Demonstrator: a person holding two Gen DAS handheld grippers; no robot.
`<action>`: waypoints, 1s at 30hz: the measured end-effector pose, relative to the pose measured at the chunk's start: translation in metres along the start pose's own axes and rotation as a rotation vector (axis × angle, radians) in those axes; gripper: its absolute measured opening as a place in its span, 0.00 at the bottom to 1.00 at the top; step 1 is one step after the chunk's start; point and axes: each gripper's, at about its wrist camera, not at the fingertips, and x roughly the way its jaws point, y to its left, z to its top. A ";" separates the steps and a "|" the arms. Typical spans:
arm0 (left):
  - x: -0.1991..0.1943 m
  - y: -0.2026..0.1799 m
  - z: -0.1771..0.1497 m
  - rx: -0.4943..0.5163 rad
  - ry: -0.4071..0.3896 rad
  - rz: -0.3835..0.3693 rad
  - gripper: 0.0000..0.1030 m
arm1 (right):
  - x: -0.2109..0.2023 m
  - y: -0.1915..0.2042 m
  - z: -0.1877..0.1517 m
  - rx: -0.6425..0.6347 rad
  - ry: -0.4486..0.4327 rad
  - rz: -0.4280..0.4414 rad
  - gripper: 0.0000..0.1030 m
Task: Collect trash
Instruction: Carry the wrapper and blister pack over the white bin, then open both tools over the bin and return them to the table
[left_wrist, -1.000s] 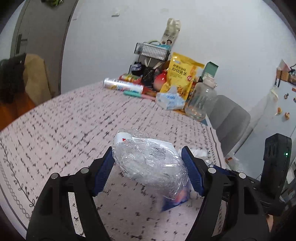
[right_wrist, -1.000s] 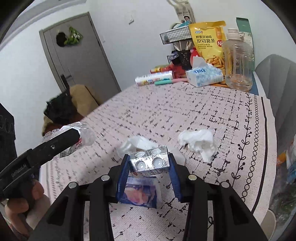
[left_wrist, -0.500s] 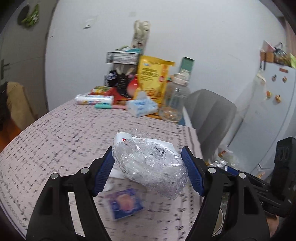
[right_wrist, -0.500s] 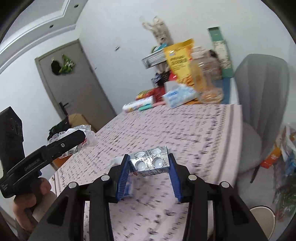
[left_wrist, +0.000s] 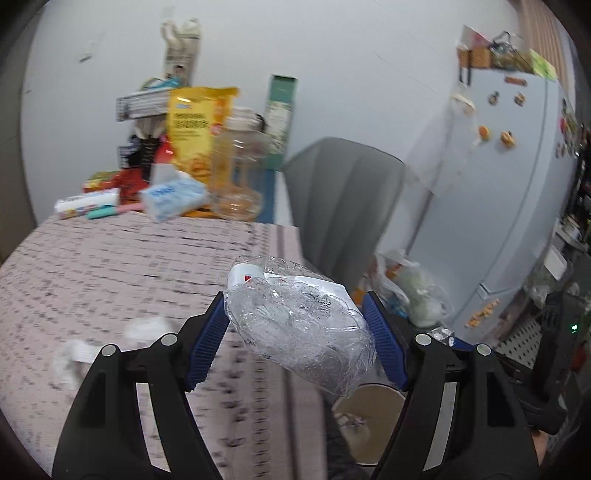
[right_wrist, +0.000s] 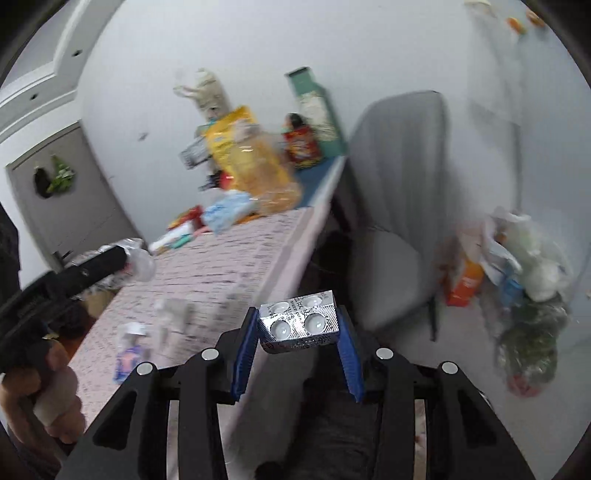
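Though motion-blurred, table (left_wrist: 110, 266), tissues (left_wrist: 147, 326) indistinct

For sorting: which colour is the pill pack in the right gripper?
Silver foil blister pack; right wrist view shows it best.

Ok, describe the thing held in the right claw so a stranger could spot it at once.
Start at the grey chair beside the pink patterned table; below it the right claw reaches off the table's edge. Clamped between its blue pads is a silver foil blister pack with round white pills, unlike the crumpled clear plastic bottle in the other claw.
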 end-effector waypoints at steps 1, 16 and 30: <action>0.008 -0.008 -0.001 0.006 0.012 -0.015 0.71 | 0.000 -0.012 -0.001 0.013 0.000 -0.022 0.40; 0.097 -0.096 -0.040 0.052 0.207 -0.135 0.71 | 0.019 -0.130 -0.047 0.146 0.100 -0.216 0.42; 0.140 -0.157 -0.079 0.113 0.396 -0.223 0.71 | -0.047 -0.177 -0.051 0.190 0.054 -0.365 0.78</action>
